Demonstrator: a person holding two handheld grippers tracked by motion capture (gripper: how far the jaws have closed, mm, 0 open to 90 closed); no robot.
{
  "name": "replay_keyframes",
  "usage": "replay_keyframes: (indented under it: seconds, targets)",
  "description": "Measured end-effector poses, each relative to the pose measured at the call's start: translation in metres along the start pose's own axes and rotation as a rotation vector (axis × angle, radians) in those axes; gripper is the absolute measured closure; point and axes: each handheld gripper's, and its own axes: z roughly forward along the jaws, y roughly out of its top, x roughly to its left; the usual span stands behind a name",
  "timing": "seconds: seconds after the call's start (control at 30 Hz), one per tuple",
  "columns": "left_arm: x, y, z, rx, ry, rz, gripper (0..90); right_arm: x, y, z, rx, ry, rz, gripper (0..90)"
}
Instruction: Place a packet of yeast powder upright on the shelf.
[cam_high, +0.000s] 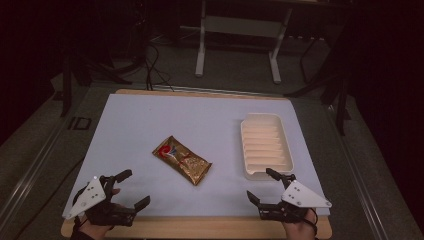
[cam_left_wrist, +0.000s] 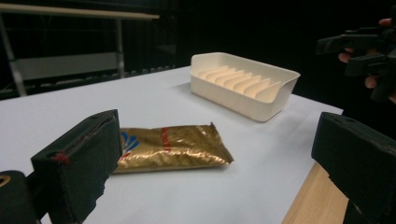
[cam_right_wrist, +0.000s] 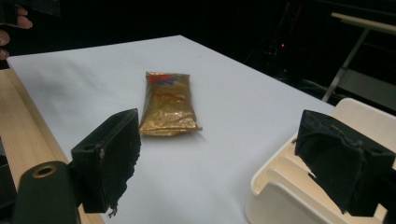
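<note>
Two black two-jaw tools are seen, the left gripper (cam_high: 129, 189) and the right gripper (cam_high: 259, 185), each topped by a grey three-cornered plate dotted with small white marks. Blocky black pads (cam_left_wrist: 79, 161) with frayed edges are fitted to the jaws. A brass-coloured ring is set in each body.

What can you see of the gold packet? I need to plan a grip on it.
The gold packet is a flat, shiny foil pouch with red and blue print at one end and crimped seals. It lies unopened, slightly crinkled and flat on the pale table cover, diagonal in the high view, left of the white tray. Nothing else touches it.
</note>
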Motion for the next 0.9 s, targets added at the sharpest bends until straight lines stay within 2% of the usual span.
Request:
replay_keyframes:
  seconds: [0.13, 0.3, 0.47, 0.57, 0.63, 0.73, 0.8, 0.9]
  targets:
    - [0.000, -0.001, 0.001, -0.003, -0.010, 0.022, 2.8, 0.002, 0.002, -0.002, -0.013, -0.006, -0.014, 14.5]
    - [0.000, -0.001, 0.003, -0.014, -0.052, -0.008, 2.9, 0.003, 0.002, 0.000, 0.001, 0.002, -0.011, 14.4]
    - [-0.006, 0.002, 0.003, -0.035, -0.083, 0.002, 4.1, 0.005, 0.003, 0.000, 0.004, 0.008, -0.004, 13.6]
    - [-0.008, 0.008, 0.004, -0.020, -0.123, -0.039, 3.7, 0.005, 0.003, -0.001, 0.002, 0.014, -0.008, 13.6]
    - [-0.011, 0.013, 0.005, 0.001, -0.119, -0.031, 2.6, 0.007, 0.005, -0.002, -0.012, 0.025, -0.018, 13.8]
    - [-0.015, 0.020, 0.004, 0.009, -0.145, -0.060, 1.0, 0.009, 0.007, -0.003, -0.010, 0.024, -0.039, 14.8]
    - [-0.017, 0.023, 0.004, 0.025, -0.152, -0.029, 0.9, 0.010, 0.007, -0.003, -0.006, 0.018, -0.043, 15.5]
    - [-0.017, 0.028, 0.006, 0.042, -0.165, -0.030, 0.9, 0.011, 0.008, -0.003, -0.011, 0.019, -0.039, 15.4]
